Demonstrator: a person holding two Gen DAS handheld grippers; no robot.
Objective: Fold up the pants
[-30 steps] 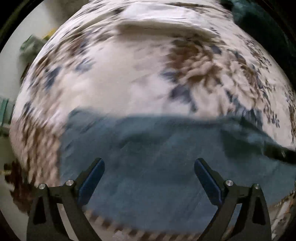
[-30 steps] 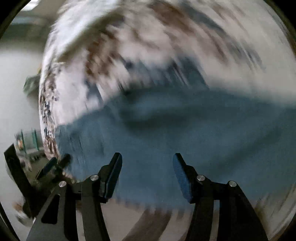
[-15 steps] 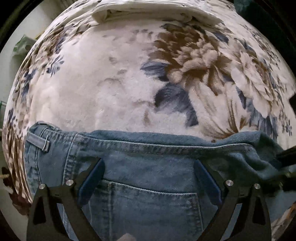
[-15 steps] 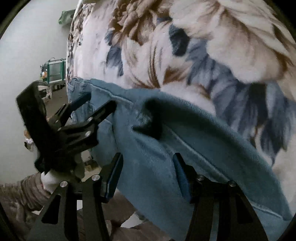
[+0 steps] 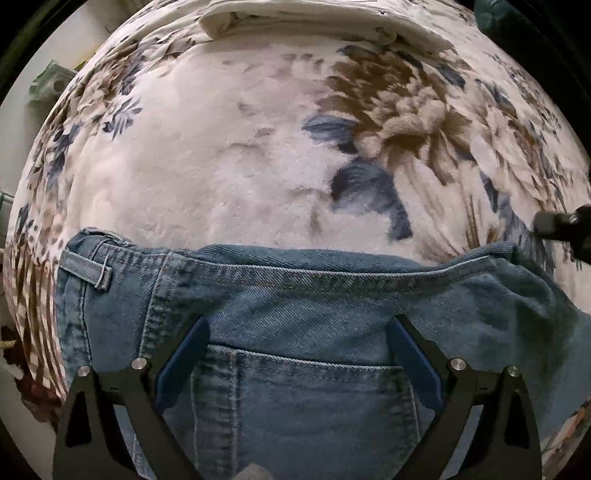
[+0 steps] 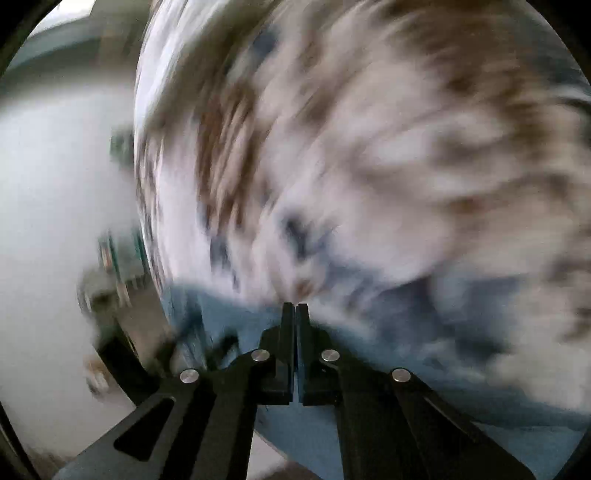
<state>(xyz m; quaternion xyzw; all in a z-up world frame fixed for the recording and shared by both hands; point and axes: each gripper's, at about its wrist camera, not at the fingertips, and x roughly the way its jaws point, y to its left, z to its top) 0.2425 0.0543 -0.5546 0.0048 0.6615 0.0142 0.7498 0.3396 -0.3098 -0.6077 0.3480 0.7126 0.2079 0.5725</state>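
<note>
Blue denim pants (image 5: 295, 295) lie on a floral blanket (image 5: 240, 166), waistband across the view and a back pocket near the bottom. My left gripper (image 5: 297, 343) is open, its fingers spread over the pocket area just above the denim. The right gripper's dark body (image 5: 565, 225) shows at the right edge beyond the waistband's raised right end. In the blurred right wrist view my right gripper (image 6: 295, 310) is shut, its fingers together over the pants (image 6: 236, 321); nothing is visible between them.
A folded white cloth (image 5: 314, 22) lies at the blanket's far end. The bed's left edge (image 5: 26, 295) drops off to a pale floor, with a green object (image 5: 48, 81) beyond it. The right wrist view is heavily motion-blurred.
My right gripper has shut and is swinging fast, away from the denim edge it straddled. My left gripper has stayed open and moved slightly forward over the pants.
</note>
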